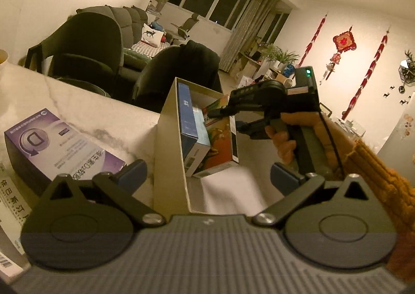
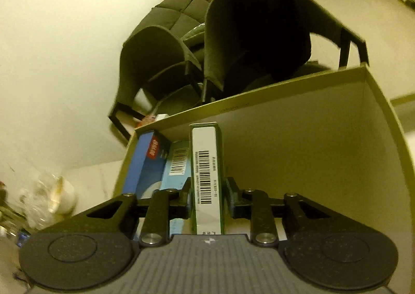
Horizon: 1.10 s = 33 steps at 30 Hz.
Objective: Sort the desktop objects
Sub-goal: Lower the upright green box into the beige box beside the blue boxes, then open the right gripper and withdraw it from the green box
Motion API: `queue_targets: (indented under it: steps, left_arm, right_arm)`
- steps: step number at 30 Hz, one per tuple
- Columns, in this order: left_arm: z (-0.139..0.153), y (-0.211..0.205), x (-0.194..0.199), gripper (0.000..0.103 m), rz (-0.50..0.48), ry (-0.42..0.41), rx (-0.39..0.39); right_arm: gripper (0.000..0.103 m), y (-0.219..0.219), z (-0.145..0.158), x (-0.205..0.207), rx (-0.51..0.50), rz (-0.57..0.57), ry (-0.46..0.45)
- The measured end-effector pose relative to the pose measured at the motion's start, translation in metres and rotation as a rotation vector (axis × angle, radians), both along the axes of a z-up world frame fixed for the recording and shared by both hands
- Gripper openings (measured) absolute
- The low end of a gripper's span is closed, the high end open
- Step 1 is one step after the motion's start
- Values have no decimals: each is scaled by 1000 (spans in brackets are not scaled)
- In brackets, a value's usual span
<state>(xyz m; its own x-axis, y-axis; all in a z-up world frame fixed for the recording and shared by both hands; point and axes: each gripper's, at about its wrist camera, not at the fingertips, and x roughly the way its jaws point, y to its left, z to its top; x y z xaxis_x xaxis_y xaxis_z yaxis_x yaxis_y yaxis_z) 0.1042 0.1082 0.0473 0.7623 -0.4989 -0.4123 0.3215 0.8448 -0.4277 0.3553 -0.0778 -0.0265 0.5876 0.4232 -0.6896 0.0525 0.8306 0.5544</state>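
The right tool reaches into the cardboard box on the bench; a green-edged pack stands btw its fingers w/ small gaps each side, so it is released, not gripped. The left tool is wide open w/ nothing in it, near a purple box.

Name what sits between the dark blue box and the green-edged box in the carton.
A light blue barcoded box, between the dark blue box and the green-edged box; the right wrist view shows it.
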Motion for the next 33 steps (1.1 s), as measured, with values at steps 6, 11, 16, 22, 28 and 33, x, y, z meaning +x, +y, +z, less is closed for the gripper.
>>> queue_targets:
  steps: [6, 11, 16, 22, 28, 33]
  left_arm:
    - [-1, -2, -1, 103, -9, 8, -9]
    - [-3, -5, 2, 103, -18, 10, -13]
    - [-2, -8, 0, 103, -23, 2, -6]
    - [1, -9, -2, 103, -30, 7, 4]
    - [3, -6, -9, 103, -49, -8, 22]
    - [3, -1, -16, 103, -53, -21, 37]
  right_arm:
    - [44, -19, -11, -3, 183, -26, 27]
    - [46, -29, -14, -2, 261, -57, 35]
    - [49, -27, -9, 8, 243, -76, 11]
    - [59, -23, -10, 13, 284, -79, 7]
    - [49, -24, -11, 4, 276, -97, 36]
    - [37, -29, -15, -13, 305, -126, 47]
